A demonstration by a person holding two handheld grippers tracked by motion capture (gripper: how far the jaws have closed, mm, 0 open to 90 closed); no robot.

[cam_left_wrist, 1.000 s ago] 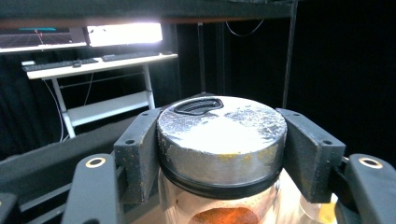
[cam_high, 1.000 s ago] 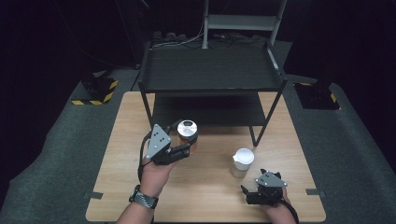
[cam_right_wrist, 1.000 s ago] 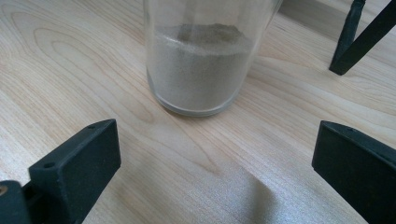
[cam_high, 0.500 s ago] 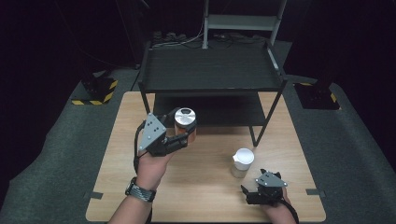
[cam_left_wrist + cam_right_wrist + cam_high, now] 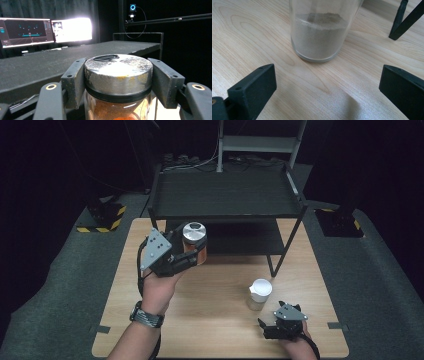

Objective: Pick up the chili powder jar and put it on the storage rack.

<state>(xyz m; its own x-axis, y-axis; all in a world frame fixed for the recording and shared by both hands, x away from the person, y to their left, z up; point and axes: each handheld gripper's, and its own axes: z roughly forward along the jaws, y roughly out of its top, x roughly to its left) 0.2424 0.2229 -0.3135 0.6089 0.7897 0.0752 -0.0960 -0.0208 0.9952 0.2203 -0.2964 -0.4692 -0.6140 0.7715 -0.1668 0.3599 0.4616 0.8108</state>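
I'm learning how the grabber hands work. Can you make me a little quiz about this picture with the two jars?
1. True or false: the left gripper is shut on the orange spice jar.
2. Which lid does the jar of grey powder on the table have? A) silver B) white C) red
3. Fill in: the right gripper has its jaws ____, and the grey powder jar stands in front of them, not between them.

Key:
1. True: in the left gripper view both pads press on the jar's silver lid.
2. B, white.
3. Open: in the right gripper view the jaws stand wide apart.
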